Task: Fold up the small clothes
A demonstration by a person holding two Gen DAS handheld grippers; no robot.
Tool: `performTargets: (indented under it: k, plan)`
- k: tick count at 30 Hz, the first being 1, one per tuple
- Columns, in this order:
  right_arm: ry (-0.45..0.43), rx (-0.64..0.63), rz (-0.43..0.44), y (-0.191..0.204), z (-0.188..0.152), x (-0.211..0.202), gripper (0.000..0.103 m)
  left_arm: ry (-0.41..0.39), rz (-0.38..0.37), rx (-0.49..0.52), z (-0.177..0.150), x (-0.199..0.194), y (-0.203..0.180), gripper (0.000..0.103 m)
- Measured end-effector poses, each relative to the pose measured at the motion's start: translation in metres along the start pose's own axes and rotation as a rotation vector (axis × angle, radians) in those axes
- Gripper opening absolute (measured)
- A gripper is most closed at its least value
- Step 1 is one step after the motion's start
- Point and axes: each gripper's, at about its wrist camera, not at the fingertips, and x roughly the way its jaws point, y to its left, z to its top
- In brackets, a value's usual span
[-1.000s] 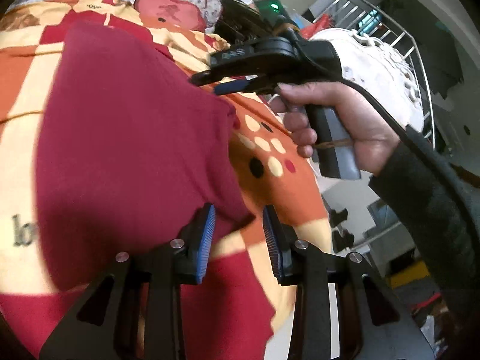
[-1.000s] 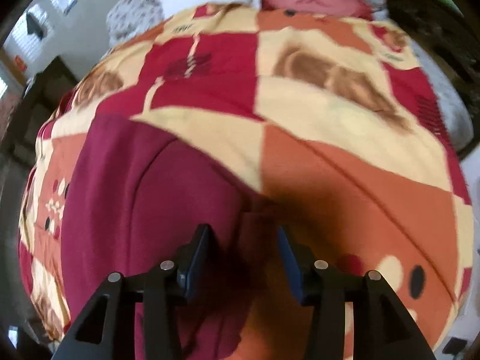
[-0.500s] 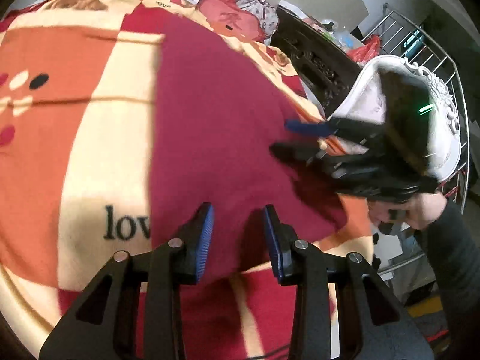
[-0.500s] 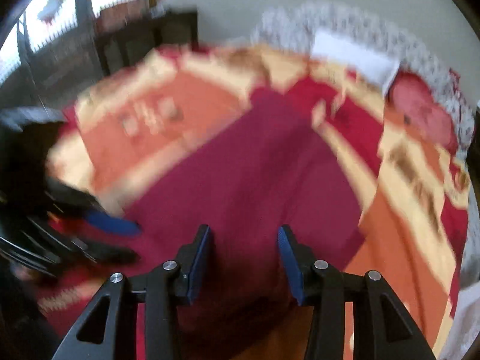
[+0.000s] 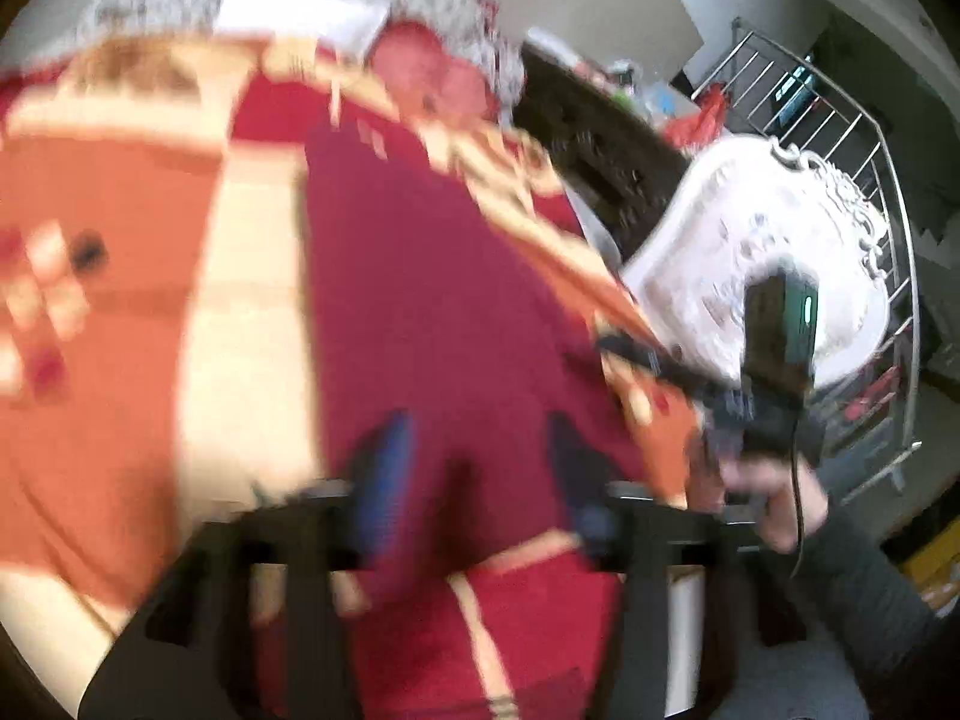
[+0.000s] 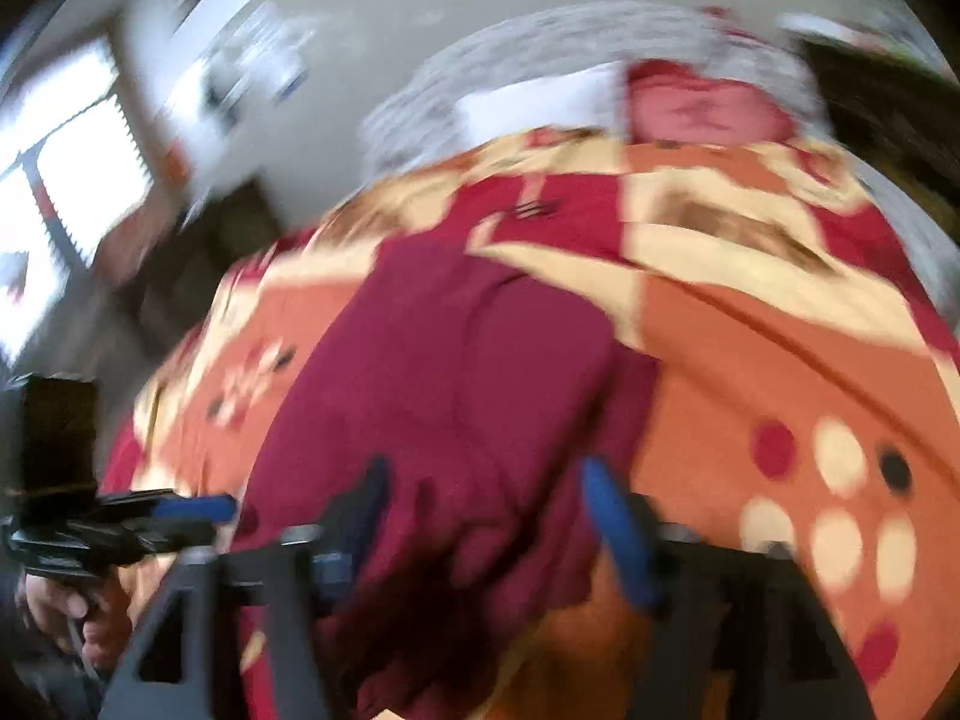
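Observation:
A dark maroon garment [image 5: 432, 312] lies spread flat on a patterned red, orange and cream blanket [image 5: 120, 372]; it also shows in the right wrist view [image 6: 456, 372]. My left gripper [image 5: 480, 468] is open just above the garment's near edge, nothing between its fingers. My right gripper [image 6: 486, 516] is open over the garment's near end, also empty. The right gripper shows in the left wrist view [image 5: 660, 360] at the garment's right edge. The left gripper shows in the right wrist view [image 6: 180, 516] at the lower left. Both views are motion-blurred.
A red pillow [image 5: 432, 78] and a white pillow [image 5: 300, 18] lie at the bed's head. A white ornate chair [image 5: 768, 252] and a metal rack [image 5: 840, 138] stand right of the bed. A window [image 6: 66, 180] is at the left.
Both grippers have swung back toward the garment's near edge. The right gripper has moved off the garment's middle to its right edge. Both views have grown blurrier; jaws stay open.

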Motion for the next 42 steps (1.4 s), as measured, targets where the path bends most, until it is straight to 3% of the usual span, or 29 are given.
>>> performTargets:
  k: [1,3,6,9,12,16,18,19,21,25,27,30,36,42]
  plan:
    - [0.017,0.023,0.015,-0.003,-0.002,0.003,0.080,-0.048,0.040,0.019,0.013,-0.003,0.004,0.090]
    - [0.052,0.047,0.029,-0.004,-0.005,0.015,0.079,-0.065,0.068,0.045,0.029,0.006,0.014,0.091]
    - [0.092,0.093,0.045,-0.011,-0.007,0.035,0.080,0.020,0.117,0.031,0.038,0.041,0.042,0.091]
    - [0.099,0.182,0.080,-0.028,-0.008,0.047,0.080,0.099,0.063,-0.096,0.036,0.069,0.065,0.091]
    - [0.117,0.246,0.120,-0.039,-0.016,0.058,0.085,0.131,-0.056,-0.189,0.031,0.083,0.070,0.091]
    - [0.111,0.313,0.199,-0.042,-0.023,0.056,0.085,0.145,-0.092,-0.195,0.024,0.089,0.065,0.091]
    - [0.091,0.266,0.260,-0.034,-0.021,0.049,0.078,0.145,-0.105,-0.200,0.023,0.088,0.064,0.091]
    - [0.082,0.225,0.237,-0.029,-0.021,0.047,0.074,0.136,-0.106,-0.206,0.023,0.086,0.063,0.090]
    - [0.113,0.181,0.189,-0.026,-0.024,0.051,0.065,0.119,-0.100,-0.215,0.024,0.085,0.063,0.070]
    - [0.137,0.221,0.174,-0.024,-0.023,0.054,0.063,0.113,-0.043,-0.201,0.023,0.089,0.056,0.050]
    - [0.140,0.195,0.151,-0.013,-0.015,0.045,0.047,0.107,-0.032,-0.181,0.025,0.084,0.051,0.044]
    - [0.103,0.171,0.154,0.004,0.002,0.028,0.039,0.087,-0.050,-0.167,0.031,0.069,0.045,0.039]
    - [0.047,0.109,0.243,0.062,0.040,0.020,0.038,-0.035,-0.033,-0.127,0.062,0.002,0.051,0.038]
    - [0.032,0.121,0.365,0.109,0.044,0.068,0.038,-0.073,0.088,-0.071,0.080,-0.047,0.091,0.039]
